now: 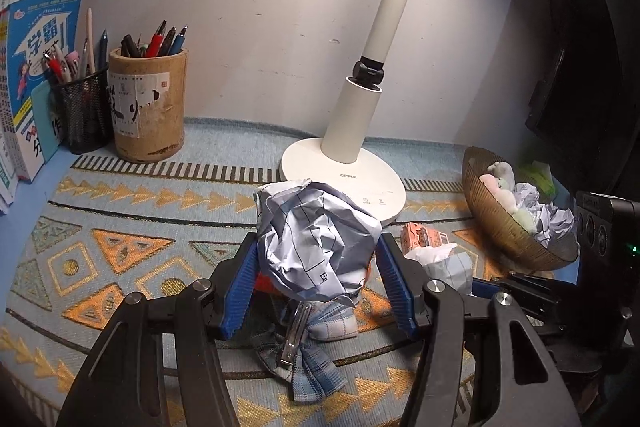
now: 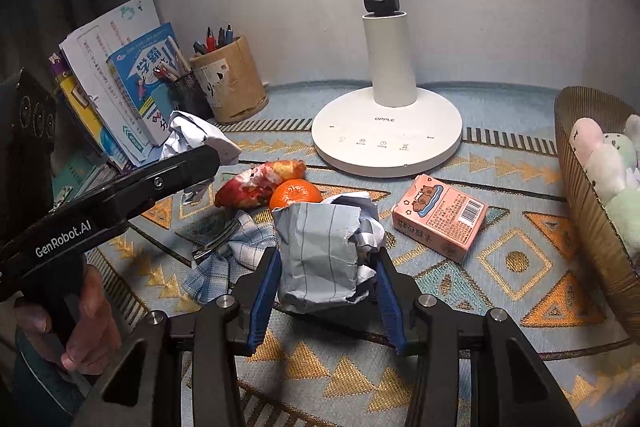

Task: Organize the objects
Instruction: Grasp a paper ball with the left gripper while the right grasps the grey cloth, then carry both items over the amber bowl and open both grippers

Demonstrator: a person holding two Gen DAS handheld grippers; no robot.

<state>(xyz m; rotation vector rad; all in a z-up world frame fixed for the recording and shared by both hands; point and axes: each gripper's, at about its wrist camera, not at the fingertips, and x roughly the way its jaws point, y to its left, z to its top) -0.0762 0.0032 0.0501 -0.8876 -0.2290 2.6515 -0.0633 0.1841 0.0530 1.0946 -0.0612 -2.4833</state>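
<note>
**Gripping crumpled paper in both grippers above the patterned mat**

Clamped between the blue pads (image 1: 240,287) of the left gripper (image 1: 316,267) sits a crumpled ball of lined paper (image 1: 316,239), bulging up and forward past the fingertips; the pads press its lower sides, so most of the wad rides above them. In the right wrist view this same gripper is seen from the side, raised off the mat with the paper at its tip. The right gripper (image 2: 326,267) is likewise closed on a second wad of lined paper (image 2: 324,259), a flatter, folded lump squeezed between its two blue pads (image 2: 264,287), low over the mat or resting on it; which, I cannot tell.

Both wads are held by the middle, probably because loose paper gives under pressure and a central pinch keeps it from slipping out.

Just beyond the right gripper's paper lie a mandarin orange (image 2: 295,193) and a red-and-yellow snack wrapper (image 2: 256,185), touching each other. To their left is a blue checked cloth (image 2: 224,259) with a metal clip (image 2: 214,241) on it. A pink carton (image 2: 438,223) lies to the right, near the white lamp base (image 2: 386,135).

At the far right stands a ribbed brown basket (image 1: 500,227) already holding soft toys and crumpled paper, which suggests it is where these wads belong. The pen holders (image 1: 146,107) and books (image 2: 120,99) line the back left wall.
</note>
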